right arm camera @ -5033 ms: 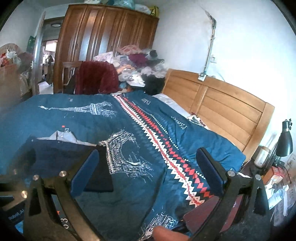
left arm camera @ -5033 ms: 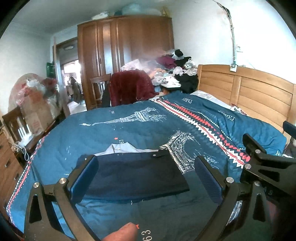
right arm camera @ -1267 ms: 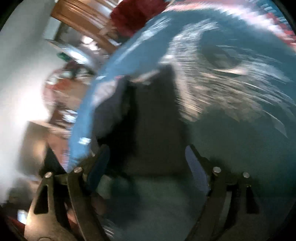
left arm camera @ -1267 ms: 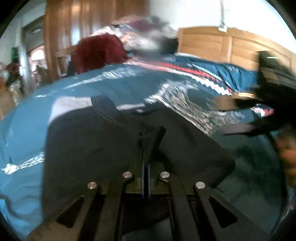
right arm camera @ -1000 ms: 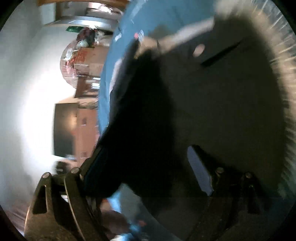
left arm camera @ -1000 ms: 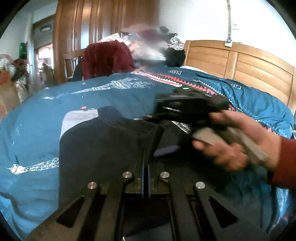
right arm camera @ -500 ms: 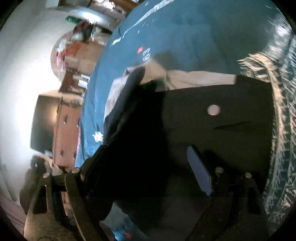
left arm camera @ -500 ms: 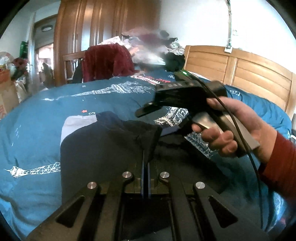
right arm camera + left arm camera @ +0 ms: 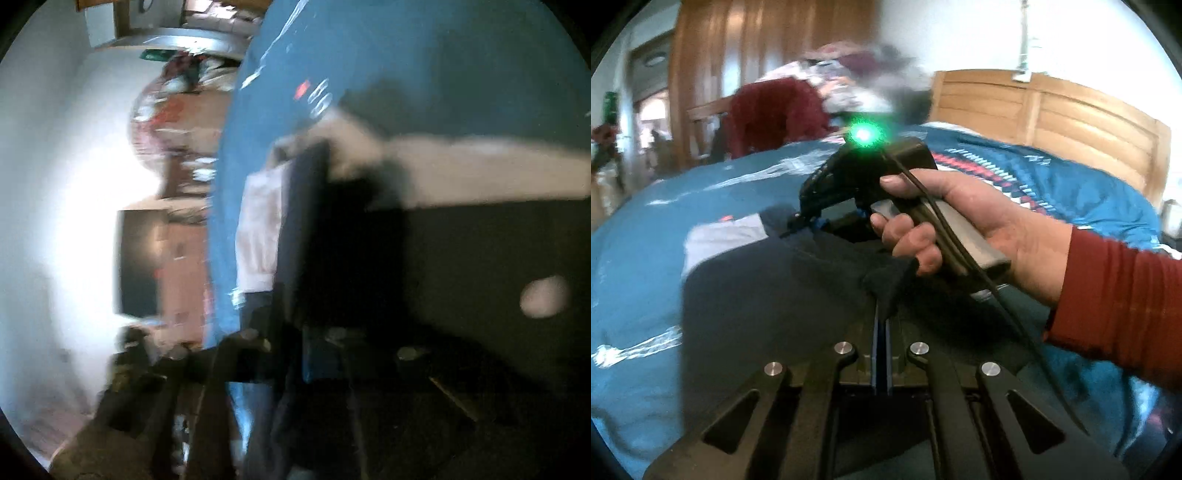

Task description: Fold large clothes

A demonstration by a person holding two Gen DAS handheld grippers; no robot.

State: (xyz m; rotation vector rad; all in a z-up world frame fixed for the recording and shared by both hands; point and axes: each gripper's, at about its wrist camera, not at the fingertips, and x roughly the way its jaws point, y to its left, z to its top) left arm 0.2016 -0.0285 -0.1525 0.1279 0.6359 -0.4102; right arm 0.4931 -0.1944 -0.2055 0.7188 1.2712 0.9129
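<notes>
The left gripper point(image 9: 881, 314) stays pinched tight on a raised fold of the dark garment point(image 9: 768, 280), which lies on the blue bedspread point(image 9: 639, 236). The right gripper point(image 9: 827, 206), wide open half a second ago, has dropped onto the garment's far edge. Its view is too blurred to tell how far it has closed, so a two-point lift looks imminent.

Left wrist view: set low over the blue bedspread point(image 9: 646, 229), level, facing the wooden headboard point(image 9: 1052, 114) and wardrobe point(image 9: 768, 70) beyond it; close above the dark garment point(image 9: 768, 295), with the right gripper point(image 9: 805, 221) in frame. Right wrist view: rolled sideways, blurred, very close over the same dark garment point(image 9: 480, 266), facing away from the headboard toward the room's bright side. Shared: garment, its pale lining point(image 9: 480, 173), bedspread point(image 9: 406, 55).
</notes>
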